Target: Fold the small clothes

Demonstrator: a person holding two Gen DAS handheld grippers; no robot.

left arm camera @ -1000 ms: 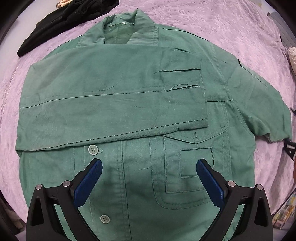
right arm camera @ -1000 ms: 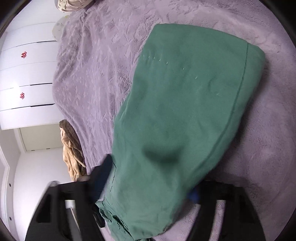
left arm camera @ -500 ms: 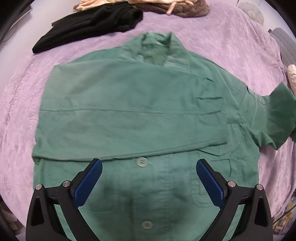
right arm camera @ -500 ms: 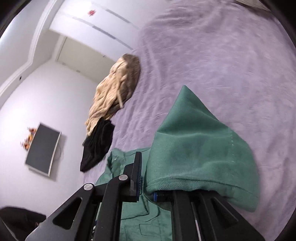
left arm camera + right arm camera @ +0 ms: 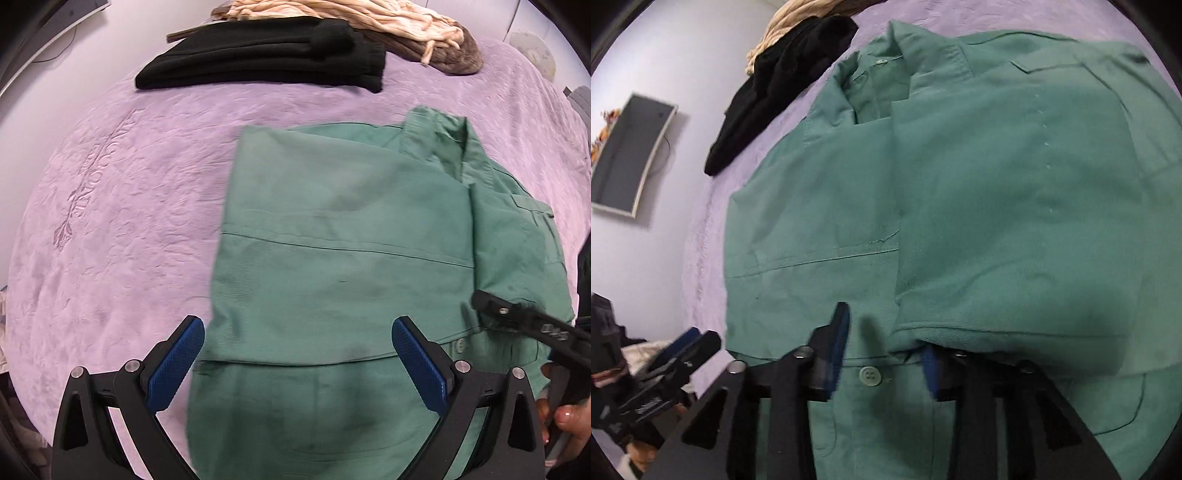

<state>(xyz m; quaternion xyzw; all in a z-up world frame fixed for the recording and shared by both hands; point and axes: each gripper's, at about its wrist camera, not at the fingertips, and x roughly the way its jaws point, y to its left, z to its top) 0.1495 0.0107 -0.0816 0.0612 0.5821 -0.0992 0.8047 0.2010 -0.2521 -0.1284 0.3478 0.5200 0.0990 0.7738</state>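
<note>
So the green shirt (image 5: 332,280) was lying flat on the purple bedspread (image 5: 122,206), collar at the far end, and both sleeves were already folded in across the chest, so the sleeve part looked done. The right gripper (image 5: 882,354) had just been opening and its fingers stood apart over the buttons, with the cuff of the right sleeve (image 5: 1015,229) draped on one finger but not pinched. The left gripper (image 5: 299,369) hung wide open above the near part, holding nothing. Still left, I'd guess: folding the hem up toward the collar. A black garment (image 5: 266,55) waited at the far edge.
</note>
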